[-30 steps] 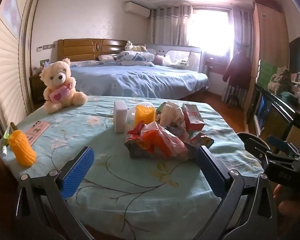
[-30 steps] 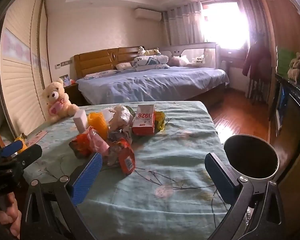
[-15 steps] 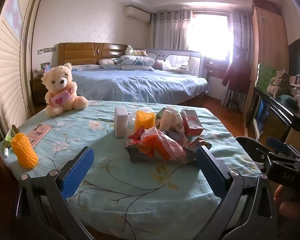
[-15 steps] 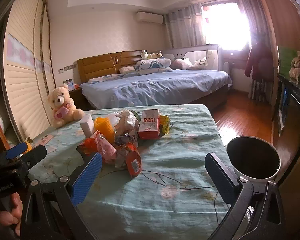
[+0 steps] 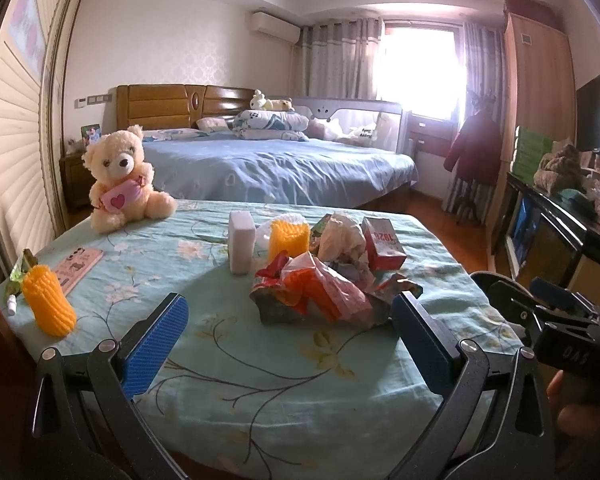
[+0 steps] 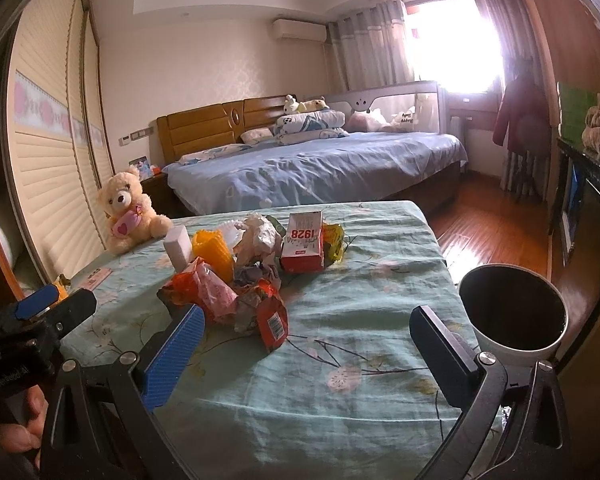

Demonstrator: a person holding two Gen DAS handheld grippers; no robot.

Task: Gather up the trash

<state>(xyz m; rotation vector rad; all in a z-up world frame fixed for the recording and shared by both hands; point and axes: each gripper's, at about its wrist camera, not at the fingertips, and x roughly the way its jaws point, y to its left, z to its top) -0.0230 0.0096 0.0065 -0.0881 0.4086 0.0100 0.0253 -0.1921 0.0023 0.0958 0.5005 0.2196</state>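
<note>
The left gripper (image 5: 288,322) is held with its jaws spread wide and nothing between them; its ribbed blue pads (image 5: 156,344) hang above the near edge of the table (image 5: 260,380), short of the trash pile (image 5: 324,276). The right gripper (image 6: 304,344) is likewise released and empty, its pads framing the same heap from the other side without touching it.

The trash is gathered in the middle of the table, on a pale green floral cloth: crumpled orange and pink plastic wrappers, a wad of white paper, a glossy red packet (image 6: 274,320) and a red-and-white carton (image 6: 303,240) printed "1928". A white rectangular block (image 5: 242,246) and a ridged yellow object (image 5: 289,236), possibly foam netting, stand just behind. A round, dark-lined white bin (image 6: 512,316) is seen beside the table's right edge. A plush bear (image 5: 124,176) sits at the far left corner.
</note>
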